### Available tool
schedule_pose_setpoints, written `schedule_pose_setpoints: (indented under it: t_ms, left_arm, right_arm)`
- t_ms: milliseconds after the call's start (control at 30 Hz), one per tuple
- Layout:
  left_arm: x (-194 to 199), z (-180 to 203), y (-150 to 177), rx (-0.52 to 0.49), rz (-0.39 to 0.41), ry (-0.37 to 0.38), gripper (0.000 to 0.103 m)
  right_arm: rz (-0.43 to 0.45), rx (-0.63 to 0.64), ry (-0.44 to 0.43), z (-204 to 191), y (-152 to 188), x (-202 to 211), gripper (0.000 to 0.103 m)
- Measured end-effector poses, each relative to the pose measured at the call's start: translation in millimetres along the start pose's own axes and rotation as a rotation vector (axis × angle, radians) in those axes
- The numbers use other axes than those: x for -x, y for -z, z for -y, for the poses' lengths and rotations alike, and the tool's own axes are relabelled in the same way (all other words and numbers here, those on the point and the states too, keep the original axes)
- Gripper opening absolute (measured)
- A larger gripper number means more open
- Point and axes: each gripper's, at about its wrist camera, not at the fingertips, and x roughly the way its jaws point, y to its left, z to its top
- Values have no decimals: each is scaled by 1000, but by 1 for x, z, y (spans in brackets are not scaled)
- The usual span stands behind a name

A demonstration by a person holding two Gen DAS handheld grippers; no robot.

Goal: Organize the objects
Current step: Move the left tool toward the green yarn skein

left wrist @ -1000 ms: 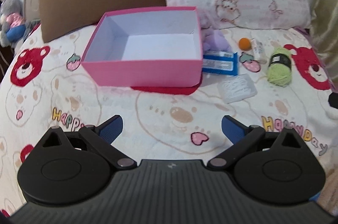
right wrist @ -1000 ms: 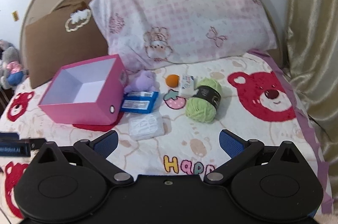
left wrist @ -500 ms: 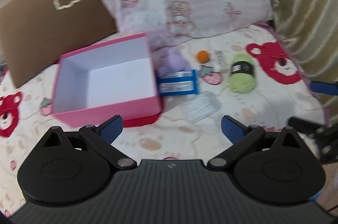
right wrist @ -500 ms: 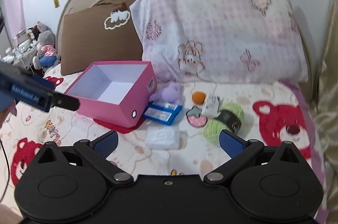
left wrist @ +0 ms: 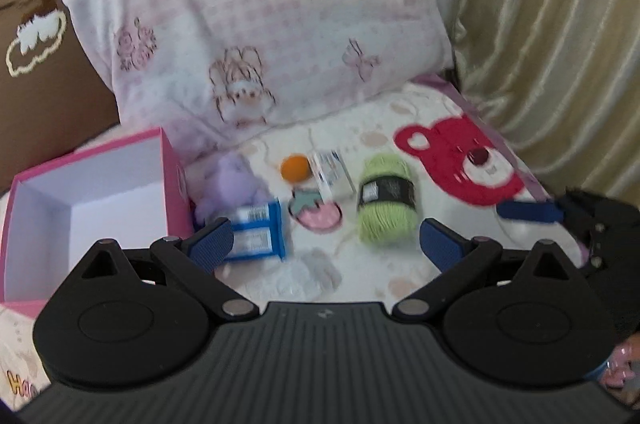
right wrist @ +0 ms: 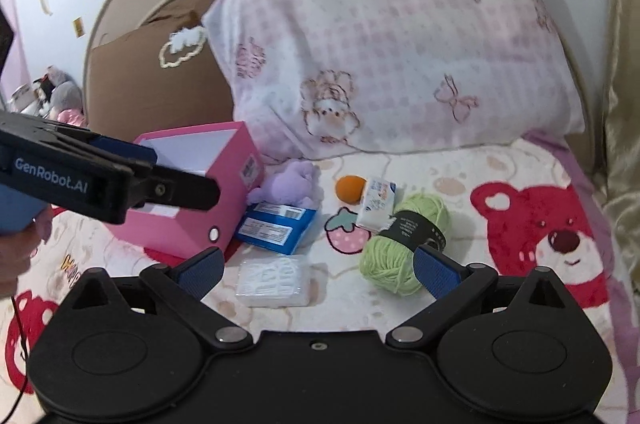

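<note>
An open, empty pink box point(left wrist: 80, 200) point(right wrist: 208, 192) sits on the bed at the left. Right of it lie a purple plush toy point(left wrist: 232, 184) point(right wrist: 292, 184), a blue packet point(left wrist: 260, 236) point(right wrist: 276, 228), an orange ball point(left wrist: 295, 167) point(right wrist: 350, 188), a small white carton point(left wrist: 332, 172) point(right wrist: 376, 202), a green yarn ball point(left wrist: 386, 208) point(right wrist: 404, 244) and a clear plastic pack point(left wrist: 308, 272) point(right wrist: 274, 278). My left gripper point(left wrist: 322, 244) is open and empty, above the packet and pack. My right gripper point(right wrist: 316, 270) is open and empty, near the pack and yarn.
A pink checked pillow point(right wrist: 384, 64) and a brown pillow point(right wrist: 152, 80) lean on the headboard behind the objects. A gold curtain point(left wrist: 560, 44) hangs at the right. Soft toys point(right wrist: 56, 96) sit far left. The left gripper's body point(right wrist: 100, 180) crosses the right wrist view.
Both grippers have swung right and closer to the loose objects. The left gripper now fills more of the right wrist view. Both stay open; nothing on the bed has moved.
</note>
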Motion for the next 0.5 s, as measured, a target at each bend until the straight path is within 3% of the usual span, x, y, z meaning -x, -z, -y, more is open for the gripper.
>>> schedule_pose_setpoints:
  t_ms: [100,200,400,500]
  left_arm:
    - [-16,2,-2,-14,38,-62,102]
    - [-33,1,-5,-48,54,-56,102]
    - [-60,6,-11,-97,43,-87,102]
    - [-71,9,-11,-122,66,-84,102]
  right_arm:
    - [-63,-31,15,10,-1,-20,102]
    - [-111,-91,-19,21,-3,-37,102]
    - [-143,-120,-9,35,-8,-69,103]
    - [-111,-143,15,42,-7,-81,103]
